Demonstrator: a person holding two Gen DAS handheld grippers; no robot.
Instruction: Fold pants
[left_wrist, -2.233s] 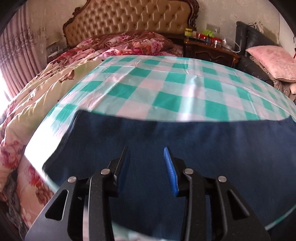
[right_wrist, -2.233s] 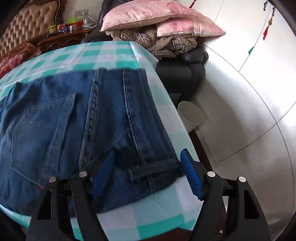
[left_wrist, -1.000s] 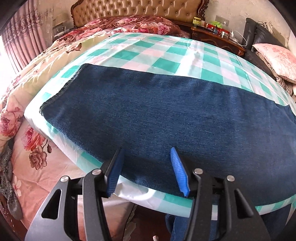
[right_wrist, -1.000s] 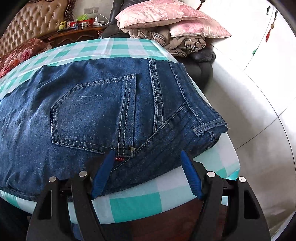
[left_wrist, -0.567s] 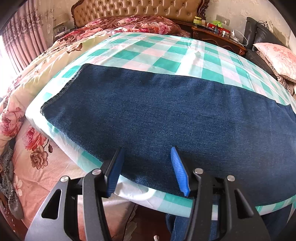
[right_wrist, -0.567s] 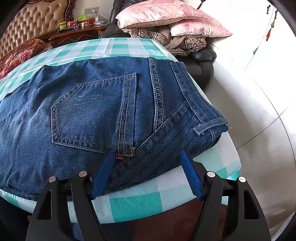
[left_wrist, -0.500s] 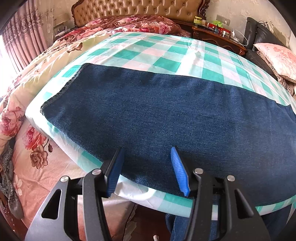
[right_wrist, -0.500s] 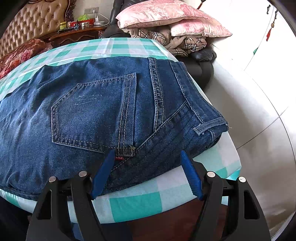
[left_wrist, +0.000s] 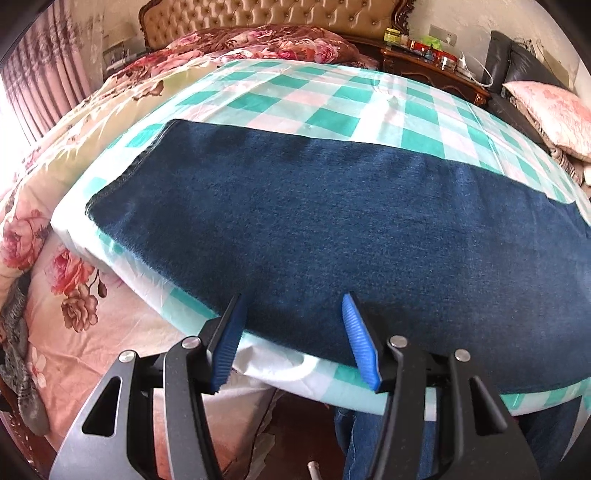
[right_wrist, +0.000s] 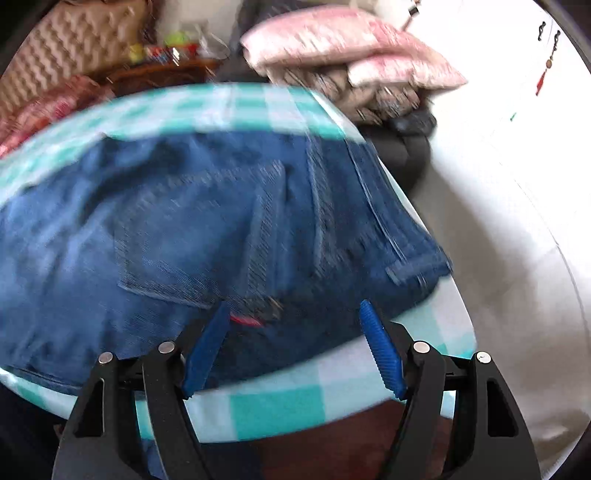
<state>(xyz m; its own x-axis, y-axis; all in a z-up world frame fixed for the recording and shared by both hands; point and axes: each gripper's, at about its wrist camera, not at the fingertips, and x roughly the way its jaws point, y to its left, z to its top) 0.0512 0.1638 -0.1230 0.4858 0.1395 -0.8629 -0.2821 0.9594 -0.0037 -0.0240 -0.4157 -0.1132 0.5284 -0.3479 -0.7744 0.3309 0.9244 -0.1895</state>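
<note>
Dark blue jeans (left_wrist: 332, 229) lie flat along the near edge of a table with a green-and-white checked cloth (left_wrist: 332, 96). The left wrist view shows the legs, with the hem at the left. My left gripper (left_wrist: 291, 336) is open and empty, just before the jeans' near edge. The right wrist view, blurred, shows the waist end of the jeans (right_wrist: 221, 221) with a back pocket and belt loop. My right gripper (right_wrist: 291, 347) is open and empty at the near edge of the waist end.
A bed with a floral quilt (left_wrist: 55, 155) stands to the left of the table. A wooden nightstand (left_wrist: 432, 70) with small items is behind. Pink pillows (right_wrist: 351, 51) lie stacked on a dark chair at the right. White wall lies right of the table.
Both grippers earlier pulled back from over the jeans to the table's near edge. The left has since stayed still. The right view is now blurred by motion and the jeans sit slightly lower in it.
</note>
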